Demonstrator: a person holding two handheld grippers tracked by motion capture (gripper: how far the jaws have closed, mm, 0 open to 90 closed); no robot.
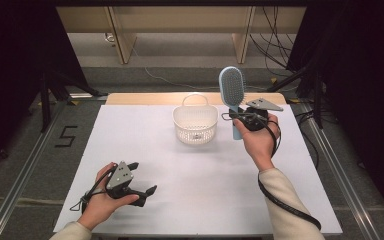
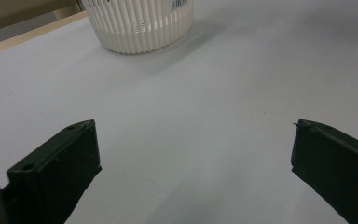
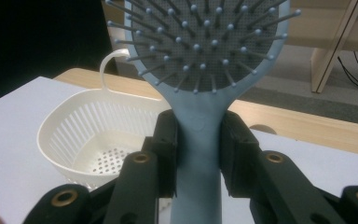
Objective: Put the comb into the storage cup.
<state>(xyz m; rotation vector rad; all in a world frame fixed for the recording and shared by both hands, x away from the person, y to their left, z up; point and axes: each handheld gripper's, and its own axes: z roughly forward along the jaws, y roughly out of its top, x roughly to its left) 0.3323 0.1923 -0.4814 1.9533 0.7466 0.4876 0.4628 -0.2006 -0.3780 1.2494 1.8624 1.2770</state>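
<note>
A light blue hairbrush (image 1: 231, 89) stands upright in the air, bristles toward me, just right of a white slatted basket (image 1: 195, 125). My right gripper (image 1: 236, 118) is shut on its handle; in the right gripper view both pads press the blue handle (image 3: 198, 154) below the bristled head (image 3: 200, 42), with the basket (image 3: 98, 135) down to the left and nothing in it. My left gripper (image 1: 145, 177) rests low over the white table near the front left, jaws spread wide and holding nothing. In the left gripper view (image 2: 193, 163) bare table lies between the jaws and the basket (image 2: 140, 23) stands far ahead.
The white tabletop (image 1: 180, 175) ends at a wooden strip (image 1: 145, 98) along the back. Wooden furniture legs (image 1: 122, 45) and loose cables (image 1: 275, 45) lie on the floor beyond. A metal rail (image 1: 25, 170) runs along each side of the table.
</note>
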